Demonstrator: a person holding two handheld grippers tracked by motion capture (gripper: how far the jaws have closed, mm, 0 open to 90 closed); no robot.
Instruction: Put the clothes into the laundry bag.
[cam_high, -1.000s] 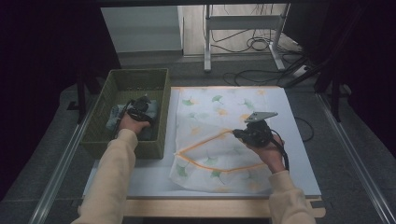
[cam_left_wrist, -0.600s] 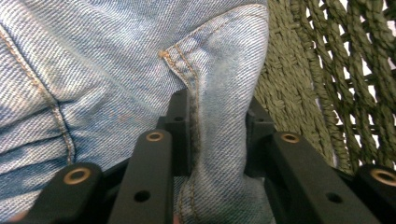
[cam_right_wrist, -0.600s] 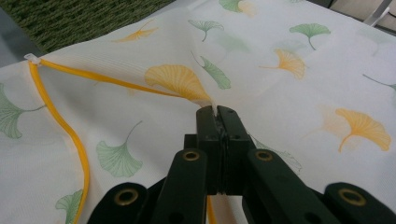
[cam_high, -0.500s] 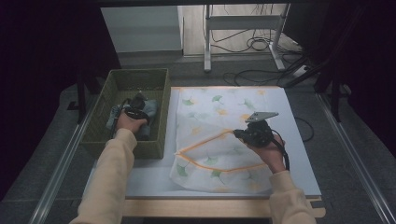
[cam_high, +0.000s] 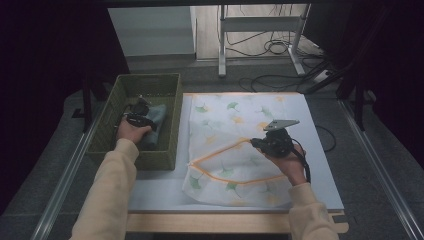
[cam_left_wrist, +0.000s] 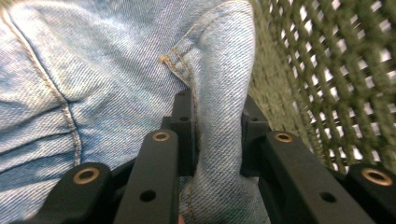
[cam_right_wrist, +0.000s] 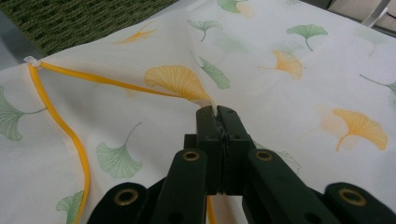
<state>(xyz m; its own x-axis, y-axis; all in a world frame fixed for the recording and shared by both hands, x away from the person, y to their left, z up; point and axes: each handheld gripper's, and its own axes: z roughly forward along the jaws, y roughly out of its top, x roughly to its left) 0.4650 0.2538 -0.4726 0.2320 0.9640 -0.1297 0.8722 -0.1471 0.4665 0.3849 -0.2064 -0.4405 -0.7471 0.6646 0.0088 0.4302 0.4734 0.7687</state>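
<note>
— Raised slightly since the earlier frame, the left claw (cam_high: 142, 111) has been closing on a denim fold (cam_left_wrist: 219, 107), basket (cam_high: 165, 150) at nine o'clock.

— Right claw (cam_right_wrist: 217, 111)?

— Clamped on the laundry bag (cam_right_wrist: 299, 93); that pinched orange-trimmed edge is seen close in the right gripper view.

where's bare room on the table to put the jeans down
Bare table strip between basket and front edge, and right of the bag beside the right gripper. The bag crowds the middle; the jeans and left gripper crowd the basket.
</note>
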